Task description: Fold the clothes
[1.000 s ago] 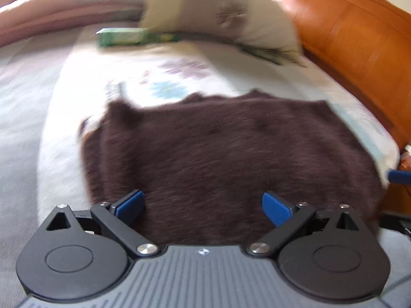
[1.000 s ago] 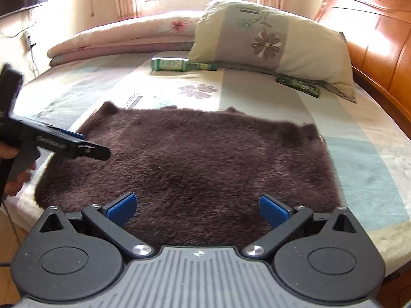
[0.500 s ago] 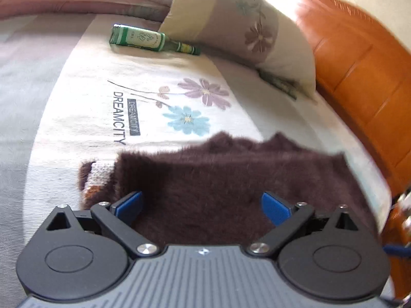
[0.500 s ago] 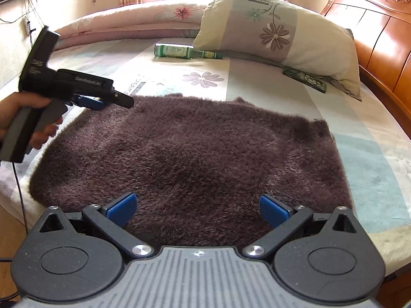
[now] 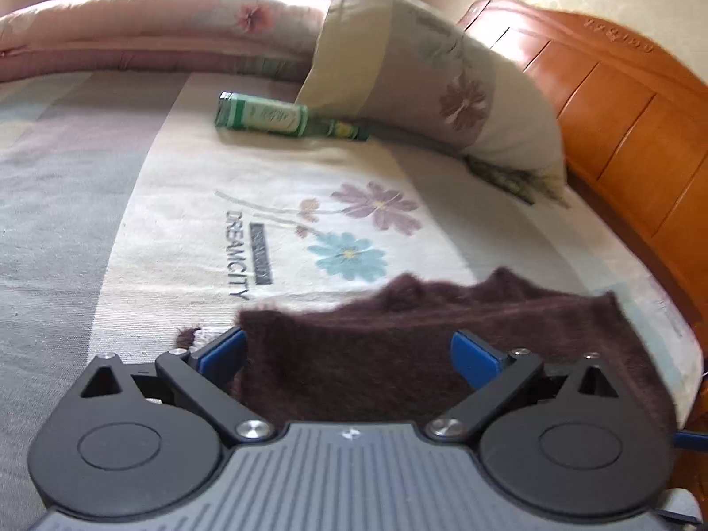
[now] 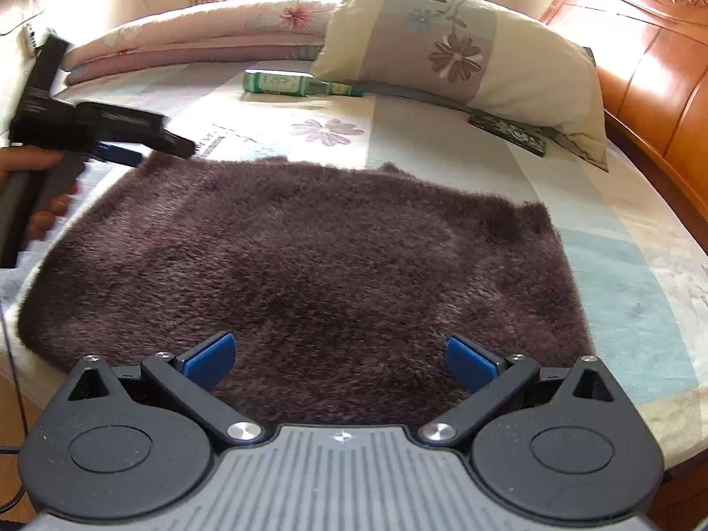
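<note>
The left wrist camera sat low and close over the far left corner of the brown fuzzy garment [image 5: 420, 345], facing the pillow [image 5: 425, 79] and headboard [image 5: 619, 110]. The right wrist camera looked from the bed's near edge across the whole garment. Both views shared the green bottle [image 6: 287, 83], pillow and garment.

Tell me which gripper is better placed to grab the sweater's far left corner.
Left. The left gripper, open, hovers at that corner of the brown sweater; the right gripper, also open, sits at the near edge.
</note>
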Motion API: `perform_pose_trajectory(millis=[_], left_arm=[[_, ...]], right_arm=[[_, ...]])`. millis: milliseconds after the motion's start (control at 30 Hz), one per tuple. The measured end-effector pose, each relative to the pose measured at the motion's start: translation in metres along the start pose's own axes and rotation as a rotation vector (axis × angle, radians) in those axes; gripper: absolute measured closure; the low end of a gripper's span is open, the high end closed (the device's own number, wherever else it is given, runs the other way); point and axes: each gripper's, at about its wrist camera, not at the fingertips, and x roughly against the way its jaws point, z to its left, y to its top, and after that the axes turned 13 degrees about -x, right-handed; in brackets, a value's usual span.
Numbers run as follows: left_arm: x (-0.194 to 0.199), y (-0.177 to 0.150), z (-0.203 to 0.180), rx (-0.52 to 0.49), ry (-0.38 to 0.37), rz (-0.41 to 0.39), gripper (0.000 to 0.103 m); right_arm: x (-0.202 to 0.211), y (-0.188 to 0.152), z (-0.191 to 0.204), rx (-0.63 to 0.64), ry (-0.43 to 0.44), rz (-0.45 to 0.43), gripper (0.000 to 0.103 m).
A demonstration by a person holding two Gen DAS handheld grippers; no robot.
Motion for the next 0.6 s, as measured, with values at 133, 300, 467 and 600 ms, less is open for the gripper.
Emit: perform_pose_trajectory(millis=[133,300,467,600], left_arm=[[0.016,-0.014,-0.025,-0.041,-0.119,0.002,0.003],[-0.001,-0.053,-0.033,-0.041,-0.078,0.061,0.004],[0.009,-0.057,-0.032,-0.055,-0.063,0.035,0.004],[0.011,-0.049,-0.029,0.011,-0.068,0.044,0.004]], right_arm=[[-0.010,0.002,-0.007,-0.035,0.025,0.007,0.000],[-0.026,0.013,-0.017,-0.022,0.078,-0.052,0.000],[-0.040,0.012,-0.052,-0.066,-0.020,-0.019,0.000],[-0.030,0.012,-0.089,-0.285,-0.029,-0.042,0.000]])
